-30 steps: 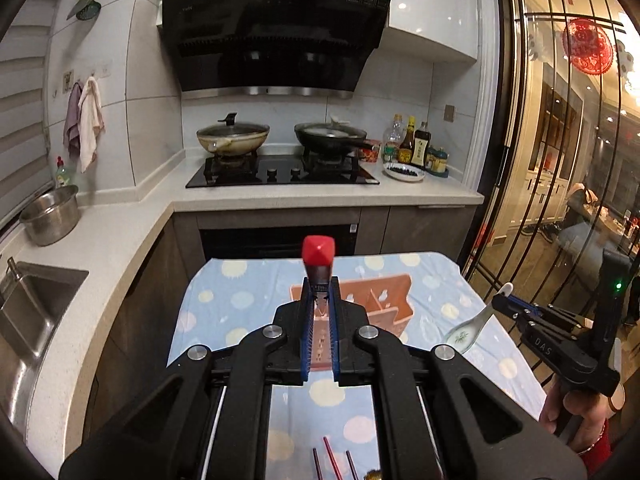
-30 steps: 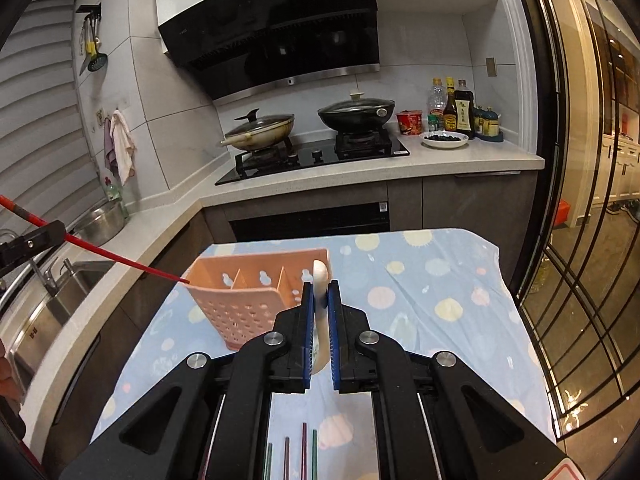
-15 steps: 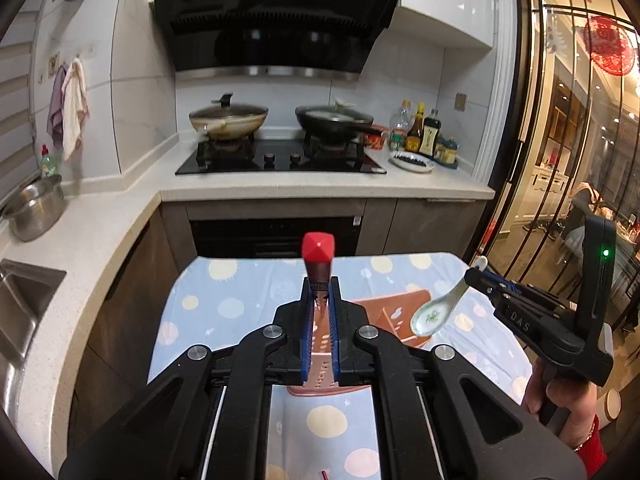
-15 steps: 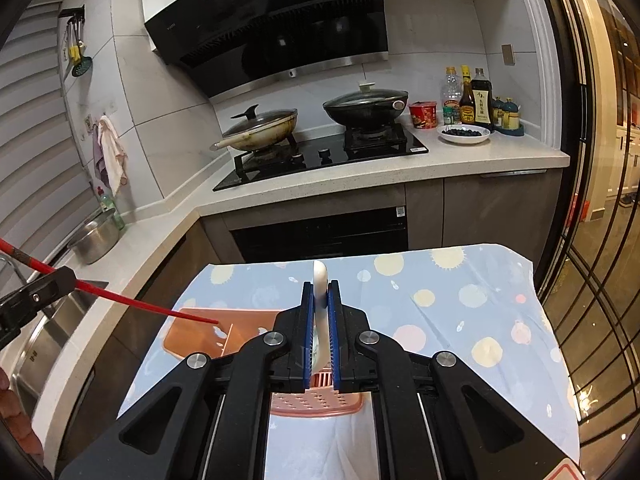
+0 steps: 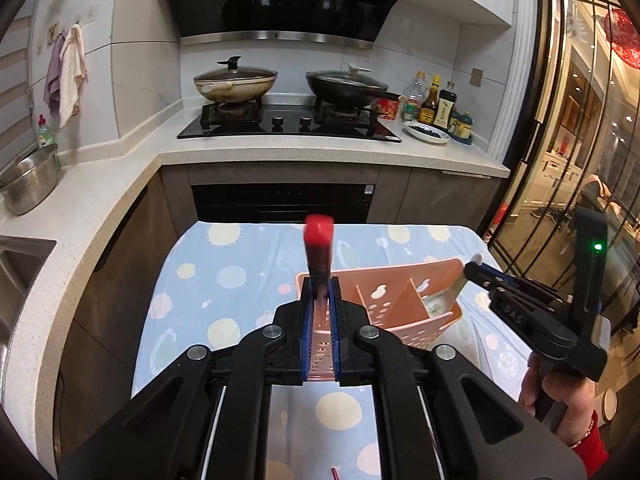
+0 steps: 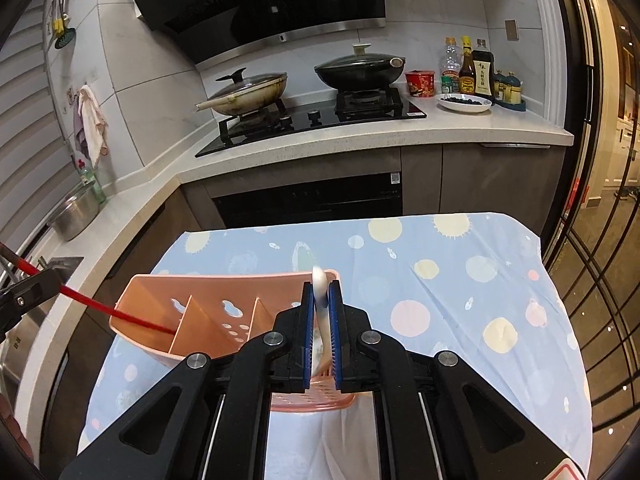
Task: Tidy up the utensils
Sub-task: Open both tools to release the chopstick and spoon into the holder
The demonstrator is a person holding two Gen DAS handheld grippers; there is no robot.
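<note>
A pink perforated utensil holder (image 5: 404,300) with dividers stands on the blue dotted tablecloth; it also shows in the right wrist view (image 6: 208,320). My left gripper (image 5: 320,304) is shut on red chopsticks (image 5: 319,240), whose tips reach into the holder's left compartment (image 6: 132,318). My right gripper (image 6: 321,312) is shut on a white ceramic spoon (image 6: 320,284), whose bowl dips into the holder's right compartment (image 5: 438,304).
The small table (image 6: 460,280) stands in front of a kitchen counter (image 5: 320,152) with a hob, two lidded pans and bottles. A sink and a steel bowl (image 5: 28,180) are at the left. A glass partition (image 5: 580,140) is at the right. More chopsticks (image 5: 334,473) lie near the table's front.
Both grippers have come down toward the holder. The chopstick tips and the spoon bowl have moved from above or beside the holder into its compartments.
</note>
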